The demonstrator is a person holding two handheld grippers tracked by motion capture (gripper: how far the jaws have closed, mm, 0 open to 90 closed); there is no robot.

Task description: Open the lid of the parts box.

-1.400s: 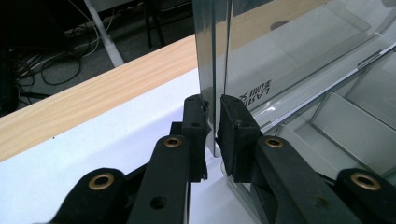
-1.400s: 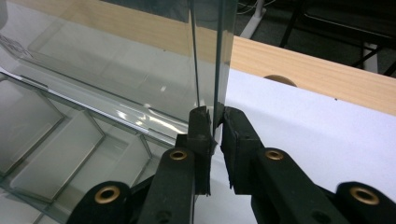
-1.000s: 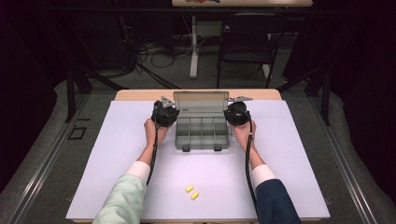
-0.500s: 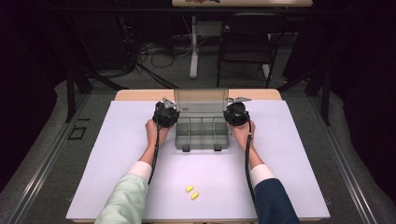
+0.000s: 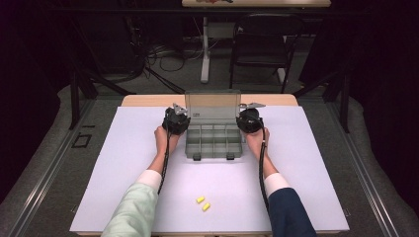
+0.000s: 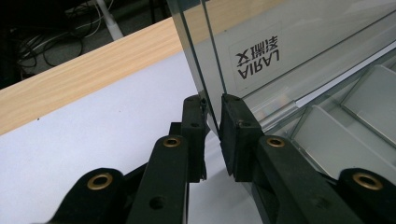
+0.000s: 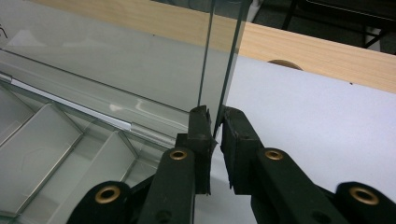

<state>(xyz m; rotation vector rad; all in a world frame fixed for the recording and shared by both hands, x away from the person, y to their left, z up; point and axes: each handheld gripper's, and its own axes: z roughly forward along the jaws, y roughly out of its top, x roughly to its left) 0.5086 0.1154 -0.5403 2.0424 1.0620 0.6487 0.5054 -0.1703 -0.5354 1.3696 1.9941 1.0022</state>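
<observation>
A: Start at the near edge of the table (image 5: 123, 197). What lies there?

B: Two small yellow pieces (image 5: 203, 203) on the white sheet, close together, a little right of the middle and not far from the near edge. Nothing touches them. The sleeves come in on either side, pale green on the left and dark blue on the right.

A: And farther in?

B: A clear plastic organizer box (image 5: 214, 141) sits in the middle of the table, toward the far edge. Its tray is split into compartments, and every one I can see holds nothing. Two dark latches hang on its near wall.

A: The lid?

B: The lid (image 5: 213, 105) stands roughly upright from the tray's far side, hinged there. The left gripper view shows a label on it, read from behind.

A: How are the hands placed?

B: Both forearms stretch straight forward, one on each side of the box. The left gripper (image 5: 176, 121) is at the lid's left end, the right gripper (image 5: 249, 120) at its right end, each just beside the tray's far corner.

A: What are the tools doing?

B: In the left gripper view the two black jaws stand narrow, pinched on the lid's side edge (image 6: 205, 70), which runs up between them. The right gripper view shows the same on the other end (image 7: 219, 70): jaws nearly together with the lid's clear edge clamped between the pads.
</observation>
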